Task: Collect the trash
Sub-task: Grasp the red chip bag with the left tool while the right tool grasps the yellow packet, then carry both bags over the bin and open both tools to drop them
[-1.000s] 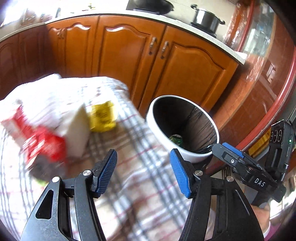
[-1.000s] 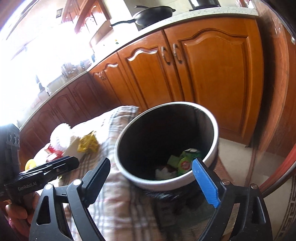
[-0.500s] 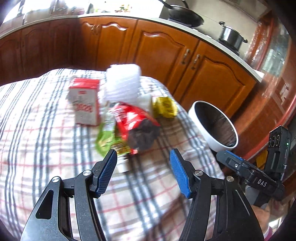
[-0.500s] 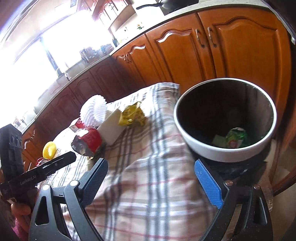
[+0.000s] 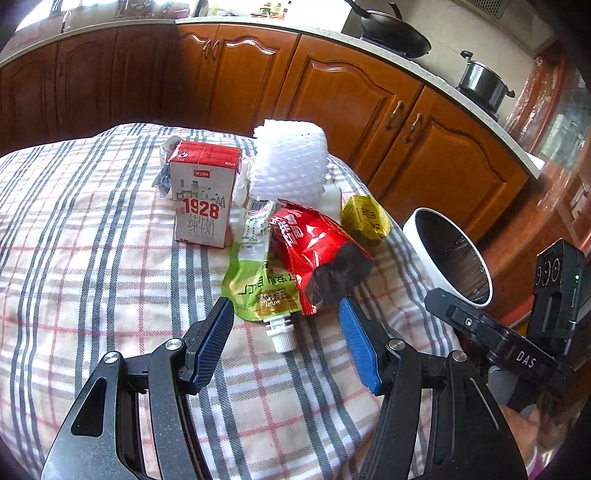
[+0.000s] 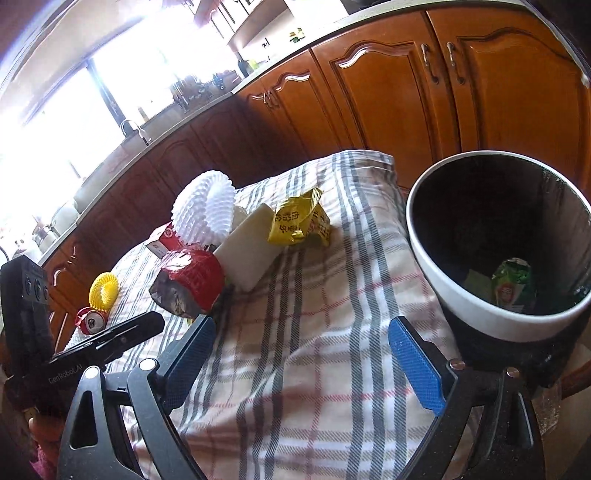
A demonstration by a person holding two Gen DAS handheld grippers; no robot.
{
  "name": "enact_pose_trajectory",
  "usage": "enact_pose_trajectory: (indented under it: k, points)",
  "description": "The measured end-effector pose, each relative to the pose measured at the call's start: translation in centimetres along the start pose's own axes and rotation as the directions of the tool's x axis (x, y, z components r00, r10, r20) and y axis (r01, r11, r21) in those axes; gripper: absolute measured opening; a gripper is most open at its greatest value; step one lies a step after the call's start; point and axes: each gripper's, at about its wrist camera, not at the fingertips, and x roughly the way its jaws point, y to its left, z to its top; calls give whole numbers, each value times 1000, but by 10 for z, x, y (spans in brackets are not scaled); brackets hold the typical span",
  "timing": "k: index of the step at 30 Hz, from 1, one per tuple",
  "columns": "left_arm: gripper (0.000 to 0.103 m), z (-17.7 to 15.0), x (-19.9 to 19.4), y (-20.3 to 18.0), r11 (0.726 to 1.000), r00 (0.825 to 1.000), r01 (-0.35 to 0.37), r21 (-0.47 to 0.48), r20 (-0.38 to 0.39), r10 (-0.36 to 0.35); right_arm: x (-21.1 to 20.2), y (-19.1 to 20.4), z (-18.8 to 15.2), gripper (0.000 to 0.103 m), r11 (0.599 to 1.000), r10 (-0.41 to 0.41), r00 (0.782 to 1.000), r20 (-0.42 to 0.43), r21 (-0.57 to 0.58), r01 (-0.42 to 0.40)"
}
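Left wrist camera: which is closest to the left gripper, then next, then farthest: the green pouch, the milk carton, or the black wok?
From the left gripper:
1. Green pouch, just ahead between the fingers.
2. Milk carton, farther back, left.
3. Black wok, on the counter, far right.

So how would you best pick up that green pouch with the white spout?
Probably by the neck just above the white spout, coming straight in with the left gripper, whose open jaws already frame it. The green pouch lies flat on the checked cloth with the spout end toward the gripper and bare, while the red bag overlaps its far right side.
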Motion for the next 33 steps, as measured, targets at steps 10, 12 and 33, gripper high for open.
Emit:
enact_pose_trajectory:
  k: [10, 12, 33]
  points:
    - [48, 21, 19, 2, 1000, 1000, 11, -2, -7, -11, 40, -4, 44, 53, 1000, 4, 1000, -5, 18, -4]
    - [32, 23, 23, 2, 1000, 1000, 23, -1, -18, -23, 52, -7, 52, 45, 999, 10, 1000, -11, 36, -9]
    - [9, 5, 1, -40, 988, 992, 126, 85, -4, -126, -10, -21, 17, 2, 999, 14, 998, 55, 51, -17]
